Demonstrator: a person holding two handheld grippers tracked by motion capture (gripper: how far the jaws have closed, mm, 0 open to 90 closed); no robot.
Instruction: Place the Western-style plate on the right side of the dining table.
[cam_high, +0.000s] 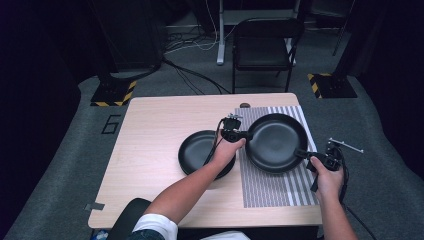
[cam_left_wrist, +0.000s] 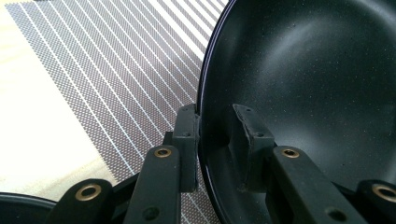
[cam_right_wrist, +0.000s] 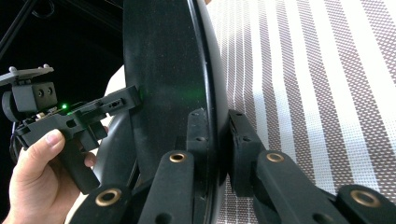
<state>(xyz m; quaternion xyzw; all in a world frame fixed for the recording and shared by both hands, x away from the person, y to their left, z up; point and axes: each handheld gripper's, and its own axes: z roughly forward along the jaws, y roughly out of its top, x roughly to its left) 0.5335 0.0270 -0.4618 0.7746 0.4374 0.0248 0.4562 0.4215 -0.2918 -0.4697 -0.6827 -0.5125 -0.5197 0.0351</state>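
Two grippers pinch opposite rims of one black pan.

The left gripper (cam_high: 246, 134) clamps the large pan (cam_high: 276, 142) at its left rim, the right gripper (cam_high: 302, 154) clamps its right rim; each has one jaw inside the bowl and one outside. The pan sits over the striped mat (cam_high: 272, 187) on the table (cam_high: 150, 130), seemingly just lifted. A smaller pan (cam_high: 195, 150) lies beside it, under the left hand (cam_high: 226, 150).

The place looks like a lab or recording studio. 1 small wooden table (cam_high: 150, 150) stands on grey carpet (cam_high: 65, 150) among dark curtains, loose floor cables (cam_high: 195, 75), hazard-striped stand bases (cam_high: 114, 93) and 1 folding chair (cam_high: 262, 47).
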